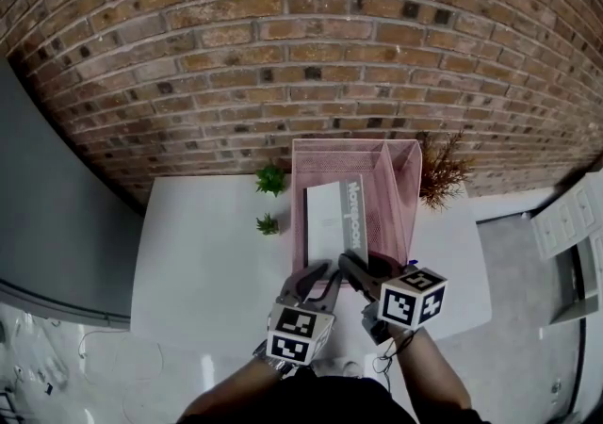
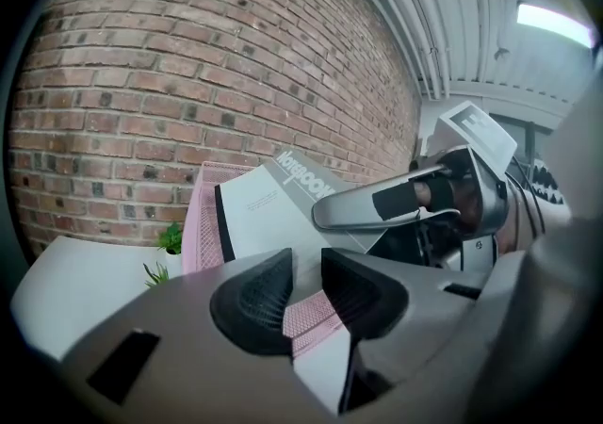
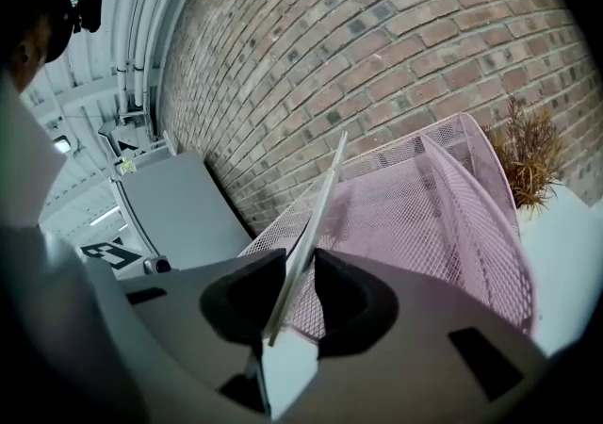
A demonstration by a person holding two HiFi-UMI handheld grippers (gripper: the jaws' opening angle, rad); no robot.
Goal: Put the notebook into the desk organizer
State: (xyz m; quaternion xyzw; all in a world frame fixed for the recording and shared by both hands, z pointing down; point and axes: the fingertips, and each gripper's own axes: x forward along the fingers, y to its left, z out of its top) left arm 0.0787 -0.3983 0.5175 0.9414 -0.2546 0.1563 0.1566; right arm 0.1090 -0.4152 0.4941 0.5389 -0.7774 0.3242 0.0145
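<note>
The organizer [image 1: 403, 177] is set on the table [image 1: 207, 262], before the wall [image 1: 283, 55]. The notebook [image 1: 330, 220] is leaned inside it. Two plants [image 1: 271, 179] are placed left, a shrub [image 1: 441, 175] right.

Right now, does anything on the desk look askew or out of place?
The notebook leans at a slant in the pink organizer instead of standing upright, and its near edge sits between the right tool's parted jaws. Nothing looks spilled or damaged.
</note>
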